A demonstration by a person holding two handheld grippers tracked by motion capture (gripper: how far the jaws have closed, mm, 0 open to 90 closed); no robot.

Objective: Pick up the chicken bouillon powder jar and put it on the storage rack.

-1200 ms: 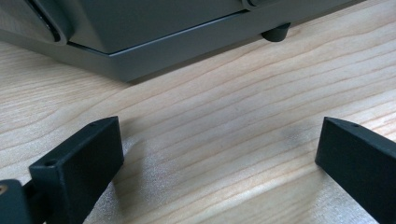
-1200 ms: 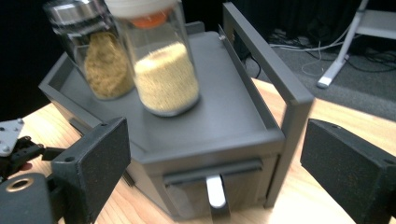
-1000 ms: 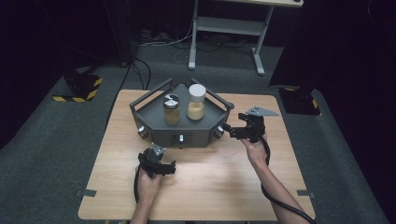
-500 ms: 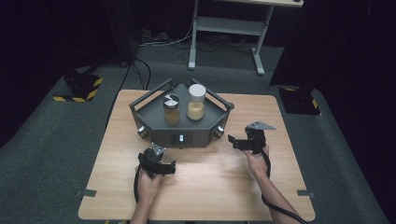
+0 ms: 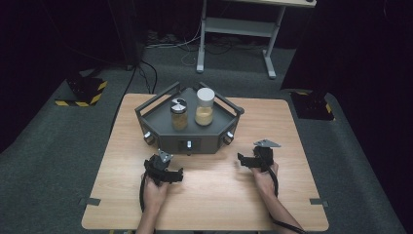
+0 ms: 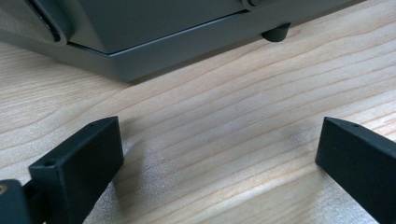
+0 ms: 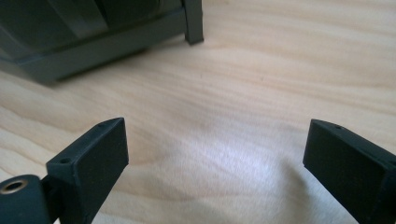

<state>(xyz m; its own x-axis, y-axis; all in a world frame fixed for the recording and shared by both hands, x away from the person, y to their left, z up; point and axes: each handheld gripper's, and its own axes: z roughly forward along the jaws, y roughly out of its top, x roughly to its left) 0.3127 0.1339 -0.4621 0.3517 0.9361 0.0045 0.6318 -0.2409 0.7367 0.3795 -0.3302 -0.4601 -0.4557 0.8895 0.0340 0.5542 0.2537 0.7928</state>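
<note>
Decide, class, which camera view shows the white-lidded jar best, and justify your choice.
The high view: the white-lidded jar stands whole and upright on the grey tray, beside the silver-lidded jar. The left and right gripper views look low across the wooden table at the tray's lower edge, below the jar's level.

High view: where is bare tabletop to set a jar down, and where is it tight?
Free: the strip between the left gripper and right gripper, the right side of the table beside the grey tray, and the near edge between the forearms. Tight: the tray, with the short jar and tall jar, and the gap between tray front and left gripper.
</note>
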